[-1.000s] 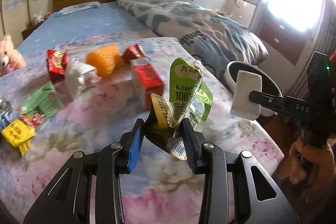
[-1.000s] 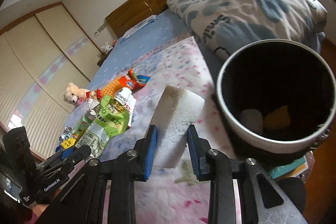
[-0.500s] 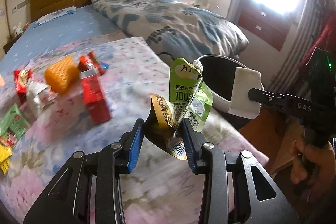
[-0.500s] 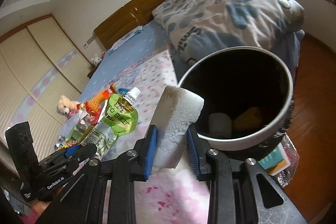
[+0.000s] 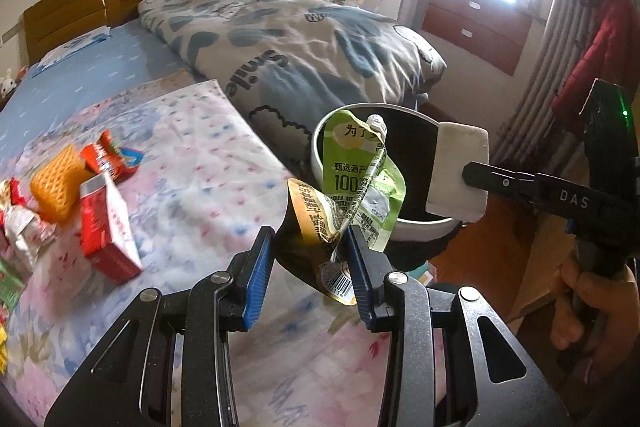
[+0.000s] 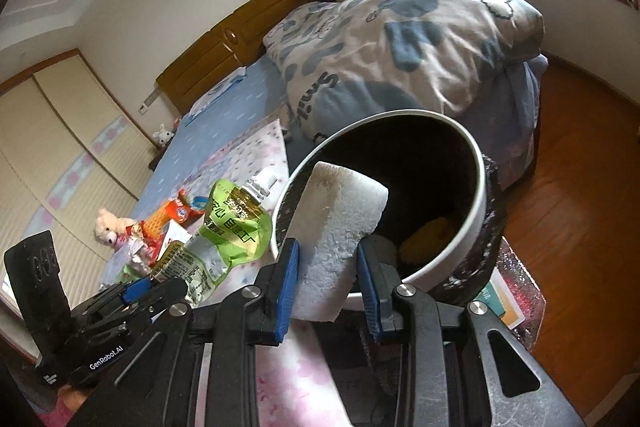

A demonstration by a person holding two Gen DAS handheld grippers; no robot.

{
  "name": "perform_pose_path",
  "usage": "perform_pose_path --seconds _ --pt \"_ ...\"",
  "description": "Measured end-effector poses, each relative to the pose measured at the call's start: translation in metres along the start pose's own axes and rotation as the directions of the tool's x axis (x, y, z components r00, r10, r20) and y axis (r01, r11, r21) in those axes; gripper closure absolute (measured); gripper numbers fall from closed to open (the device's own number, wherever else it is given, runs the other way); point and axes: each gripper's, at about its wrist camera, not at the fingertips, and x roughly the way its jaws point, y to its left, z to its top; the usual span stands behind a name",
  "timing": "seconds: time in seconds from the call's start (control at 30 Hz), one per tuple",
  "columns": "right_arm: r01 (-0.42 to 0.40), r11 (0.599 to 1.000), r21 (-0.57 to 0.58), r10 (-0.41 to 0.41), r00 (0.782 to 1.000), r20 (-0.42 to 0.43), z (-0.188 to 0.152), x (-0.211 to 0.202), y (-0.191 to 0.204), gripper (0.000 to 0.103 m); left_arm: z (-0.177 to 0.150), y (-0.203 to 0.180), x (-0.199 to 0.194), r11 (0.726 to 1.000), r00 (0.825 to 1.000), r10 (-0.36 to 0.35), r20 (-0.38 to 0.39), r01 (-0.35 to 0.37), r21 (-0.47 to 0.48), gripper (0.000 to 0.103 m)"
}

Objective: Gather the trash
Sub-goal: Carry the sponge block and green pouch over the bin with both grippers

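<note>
My left gripper [image 5: 310,247] is shut on a bunch of wrappers: a green drink pouch [image 5: 362,171] with a white spout and a crumpled yellow-and-black packet [image 5: 310,223]. They hang at the near rim of a round bin [image 5: 424,225], white outside and black inside, beside the bed. My right gripper [image 6: 326,263] is shut on a white foam block [image 6: 340,223] held over the bin's [image 6: 482,187] near rim. Inside the bin lies a yellow piece [image 6: 430,233]. The left gripper [image 6: 160,285] and its pouch [image 6: 236,231] show at the left of the right wrist view.
More trash lies on the flowered cover [image 5: 200,155]: a red carton [image 5: 106,223], an orange sponge-like piece [image 5: 58,183], a red snack wrapper [image 5: 106,159], crumpled packets at the left edge. A rolled quilt [image 5: 304,51] lies behind the bin. A hand [image 5: 592,303] holds the right gripper.
Both grippers have swung right, from over the bed cover to the bin's rim, each keeping its load. The trash on the cover has slid left in the left wrist view.
</note>
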Motion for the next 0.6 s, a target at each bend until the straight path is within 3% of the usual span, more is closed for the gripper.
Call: perform_pose_path --seconds 0.6 --pt "0.037 0.999 0.024 -0.037 0.999 -0.008 0.021 0.012 -0.028 0.073 0.029 -0.023 0.040 0.999 0.998 -0.023 -0.050 0.024 0.027 0.068"
